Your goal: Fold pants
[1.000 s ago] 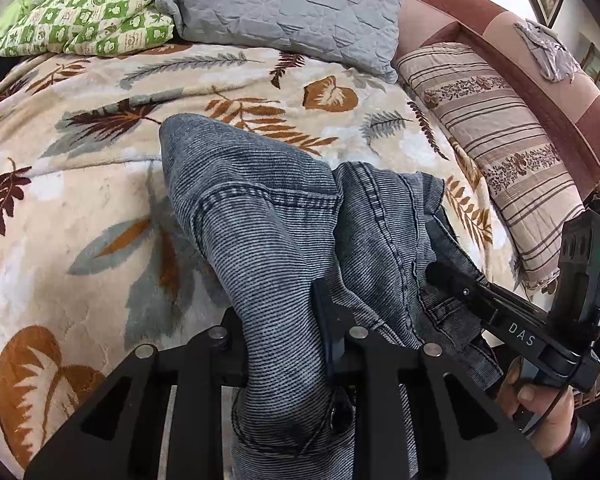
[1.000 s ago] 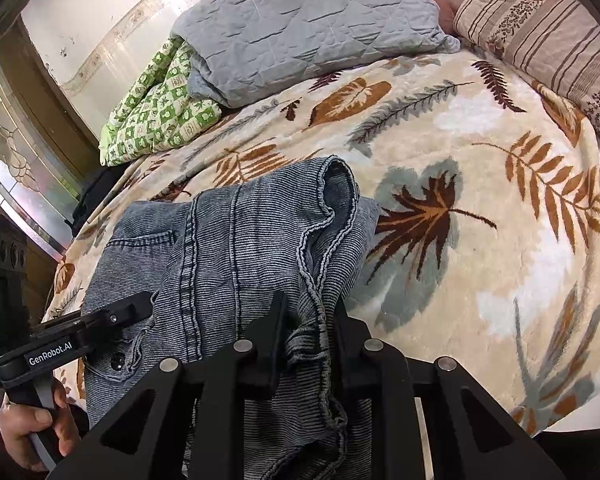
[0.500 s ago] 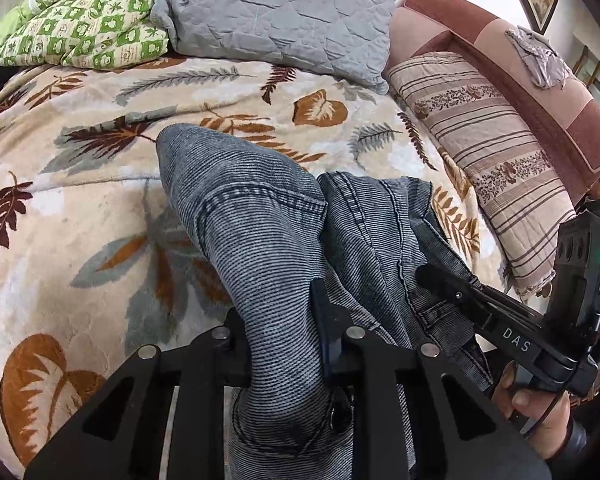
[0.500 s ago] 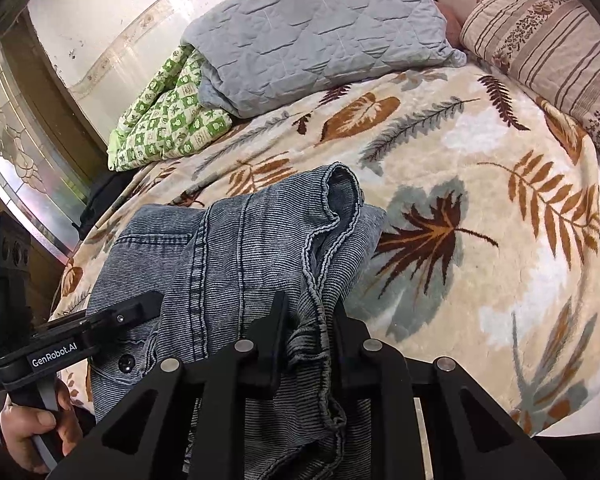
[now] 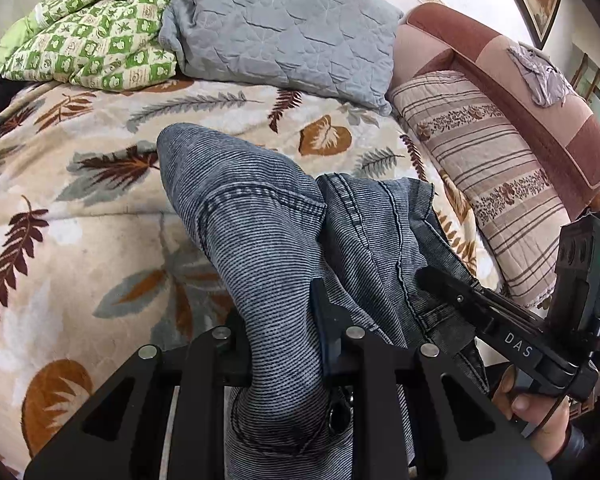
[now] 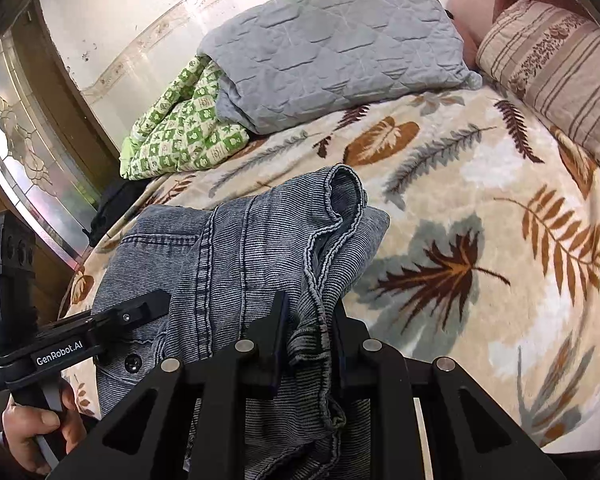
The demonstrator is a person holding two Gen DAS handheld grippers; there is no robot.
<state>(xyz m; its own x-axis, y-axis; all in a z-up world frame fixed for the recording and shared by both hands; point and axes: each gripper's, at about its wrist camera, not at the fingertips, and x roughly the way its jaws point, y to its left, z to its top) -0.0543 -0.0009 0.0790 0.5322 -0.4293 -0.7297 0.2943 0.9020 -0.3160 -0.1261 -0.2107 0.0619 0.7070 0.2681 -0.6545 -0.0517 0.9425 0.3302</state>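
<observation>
Both the left gripper (image 5: 284, 332) and right gripper (image 6: 306, 332) are clamped on bunched denim of the pants (image 5: 268, 224), which drape ahead of the jaws onto the blanket (image 5: 80, 240); thick, floppy, heavy cloth, best gripped at seams.

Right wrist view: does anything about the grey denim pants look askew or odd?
Yes: the grey denim pants are bunched, not flat. On the leaf-print blanket, the hem edge curls up in a wavy ridge with an open loop at its far end. Right gripper and left gripper each pinch crumpled folds.
</observation>
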